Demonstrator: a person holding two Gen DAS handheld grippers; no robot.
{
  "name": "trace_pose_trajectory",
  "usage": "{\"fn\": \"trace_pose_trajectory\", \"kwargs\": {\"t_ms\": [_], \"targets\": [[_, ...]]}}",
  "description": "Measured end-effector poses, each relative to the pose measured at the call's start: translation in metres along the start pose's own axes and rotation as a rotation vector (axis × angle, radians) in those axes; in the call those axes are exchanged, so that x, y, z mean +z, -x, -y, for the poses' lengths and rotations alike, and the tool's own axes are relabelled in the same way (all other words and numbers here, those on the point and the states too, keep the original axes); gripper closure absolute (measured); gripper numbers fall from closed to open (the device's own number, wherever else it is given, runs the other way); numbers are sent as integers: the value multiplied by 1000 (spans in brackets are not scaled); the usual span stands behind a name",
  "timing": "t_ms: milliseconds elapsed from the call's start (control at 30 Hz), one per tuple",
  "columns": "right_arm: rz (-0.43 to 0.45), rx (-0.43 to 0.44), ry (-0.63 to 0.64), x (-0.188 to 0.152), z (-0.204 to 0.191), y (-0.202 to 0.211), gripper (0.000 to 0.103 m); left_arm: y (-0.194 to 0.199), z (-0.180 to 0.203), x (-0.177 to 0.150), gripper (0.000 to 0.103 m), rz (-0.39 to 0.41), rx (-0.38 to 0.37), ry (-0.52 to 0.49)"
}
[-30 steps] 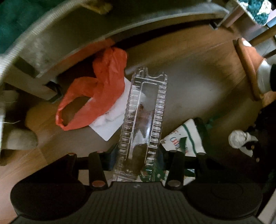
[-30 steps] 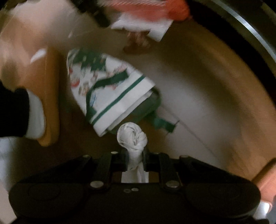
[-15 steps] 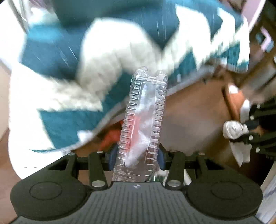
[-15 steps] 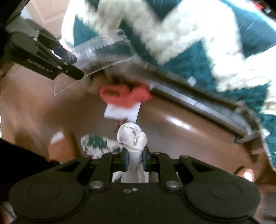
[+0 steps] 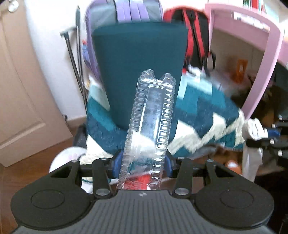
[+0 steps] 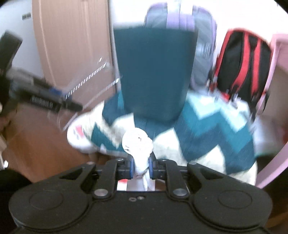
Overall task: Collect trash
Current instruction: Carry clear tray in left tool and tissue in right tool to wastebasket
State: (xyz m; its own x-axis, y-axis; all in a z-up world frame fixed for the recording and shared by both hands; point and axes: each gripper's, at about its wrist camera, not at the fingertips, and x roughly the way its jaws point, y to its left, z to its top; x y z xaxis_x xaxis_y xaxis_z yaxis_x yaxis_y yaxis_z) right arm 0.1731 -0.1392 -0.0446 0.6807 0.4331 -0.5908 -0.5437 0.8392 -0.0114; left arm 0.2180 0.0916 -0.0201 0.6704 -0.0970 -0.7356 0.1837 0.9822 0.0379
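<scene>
My left gripper (image 5: 142, 164) is shut on a long clear plastic tray (image 5: 151, 126) with ribbed sides; the tray sticks out forward and up, away from the camera. My right gripper (image 6: 141, 168) is shut on a twisted wad of white tissue (image 6: 137, 144), whose knot stands above the blue pads. In the left wrist view the right gripper (image 5: 270, 134) shows at the right edge with the white tissue (image 5: 253, 129) hanging from it. In the right wrist view the left gripper (image 6: 46, 102) and the clear tray (image 6: 90, 79) appear blurred at the left.
Ahead stands a chair with a dark teal back (image 5: 140, 59) and a teal-and-white zigzag blanket (image 5: 212, 122) on its seat. Behind are a purple bag (image 5: 126, 10) and a red-and-black backpack (image 5: 194, 36). A pink desk frame (image 5: 259, 72) is right, a beige door (image 5: 21, 93) left, wooden floor (image 6: 41, 144) below.
Both grippers rose from near the floor and tilted up, each keeping its hold. The red bag and papers on the floor dropped out of view; the chair, bags and desk came in.
</scene>
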Motion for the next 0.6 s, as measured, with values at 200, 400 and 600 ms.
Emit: {"fn": "trace_pose_trajectory", "kwargs": {"t_ms": [200, 400, 600], "targets": [[168, -36, 11, 65, 4, 42, 88, 55, 10, 40, 58, 109, 7, 42], [301, -57, -13, 137, 14, 58, 88, 81, 11, 91, 58, 202, 37, 59], [365, -94, 0, 200, 27, 43, 88, 84, 8, 154, 57, 261, 77, 100]]}}
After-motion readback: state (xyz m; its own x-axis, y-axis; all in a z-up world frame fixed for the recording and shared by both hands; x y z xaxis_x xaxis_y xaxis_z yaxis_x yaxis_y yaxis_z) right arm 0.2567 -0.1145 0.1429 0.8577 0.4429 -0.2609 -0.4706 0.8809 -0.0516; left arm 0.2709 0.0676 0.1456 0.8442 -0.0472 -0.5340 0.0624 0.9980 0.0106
